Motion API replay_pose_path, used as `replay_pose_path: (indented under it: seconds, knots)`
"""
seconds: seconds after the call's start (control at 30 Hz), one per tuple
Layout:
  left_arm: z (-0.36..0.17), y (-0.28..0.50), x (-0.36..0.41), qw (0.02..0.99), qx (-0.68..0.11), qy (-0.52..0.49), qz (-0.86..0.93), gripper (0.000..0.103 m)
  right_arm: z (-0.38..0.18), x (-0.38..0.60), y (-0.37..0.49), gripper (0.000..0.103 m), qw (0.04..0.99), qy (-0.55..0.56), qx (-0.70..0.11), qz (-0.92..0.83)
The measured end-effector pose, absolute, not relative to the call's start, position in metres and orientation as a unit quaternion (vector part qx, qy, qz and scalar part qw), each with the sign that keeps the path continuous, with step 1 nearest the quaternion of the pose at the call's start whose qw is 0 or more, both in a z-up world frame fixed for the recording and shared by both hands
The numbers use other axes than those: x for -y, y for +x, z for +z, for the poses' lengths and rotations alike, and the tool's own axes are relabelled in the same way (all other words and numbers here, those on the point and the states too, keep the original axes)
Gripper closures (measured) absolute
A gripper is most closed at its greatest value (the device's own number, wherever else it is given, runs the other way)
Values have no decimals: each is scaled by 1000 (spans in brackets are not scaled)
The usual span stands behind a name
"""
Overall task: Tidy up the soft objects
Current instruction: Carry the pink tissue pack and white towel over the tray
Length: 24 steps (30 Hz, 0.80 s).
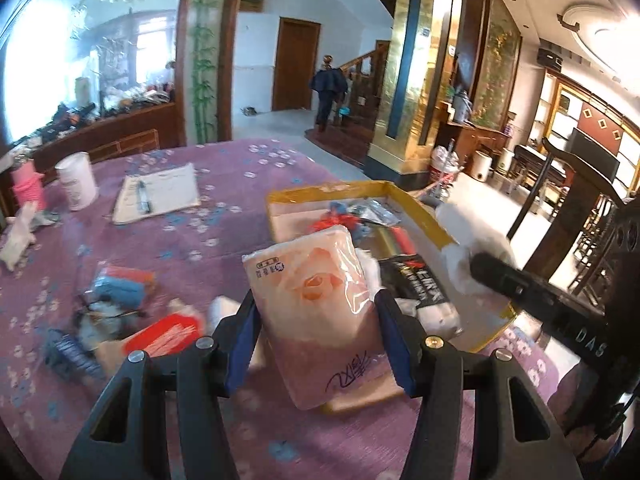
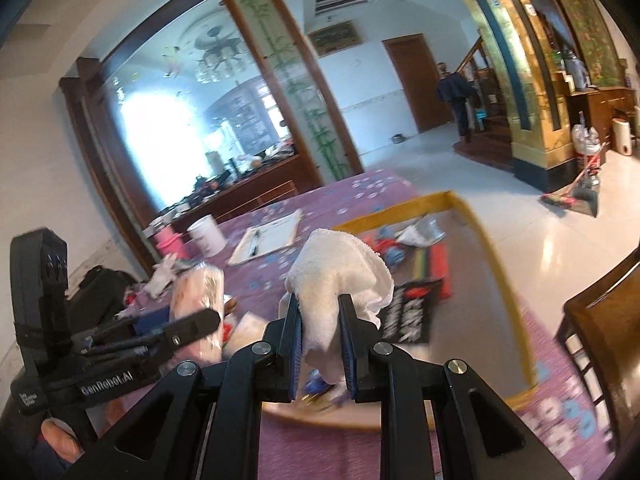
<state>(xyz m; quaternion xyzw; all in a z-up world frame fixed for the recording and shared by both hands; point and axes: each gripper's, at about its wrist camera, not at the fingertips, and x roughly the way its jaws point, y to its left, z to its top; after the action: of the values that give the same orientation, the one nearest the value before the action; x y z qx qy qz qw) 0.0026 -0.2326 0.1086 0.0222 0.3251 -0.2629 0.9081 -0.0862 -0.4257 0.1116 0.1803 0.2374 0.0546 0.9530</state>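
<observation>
We see the left hand-held gripper (image 1: 316,316) clamped on a pink tissue pack (image 1: 316,292), holding it above the near edge of the yellow-rimmed tray (image 1: 420,208) on the bench (image 1: 224,184). The right hand-held gripper (image 2: 322,340) is pinched together on a white cloth (image 2: 340,276), raised over the same tray, to the right of the pack. In the tray lie a black packet (image 2: 408,312) and red and blue items. More loose items sit on the purple cover to the left.
</observation>
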Motion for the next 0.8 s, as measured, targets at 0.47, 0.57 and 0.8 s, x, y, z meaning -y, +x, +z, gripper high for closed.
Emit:
replay_pose_path:
  seconds: [0.47,0.57,0.8]
  knots:
    - [72,88,319,860,-415,11,-298,47,91,492,25,84,913,186,-362,-12]
    - [64,91,327,854,-424,12,-302,47,80,495,39,84,902,195,-385,-8]
    - [62,88,330,854,-420,14,-307,43,69,491,45,75,893,195,-406,-11]
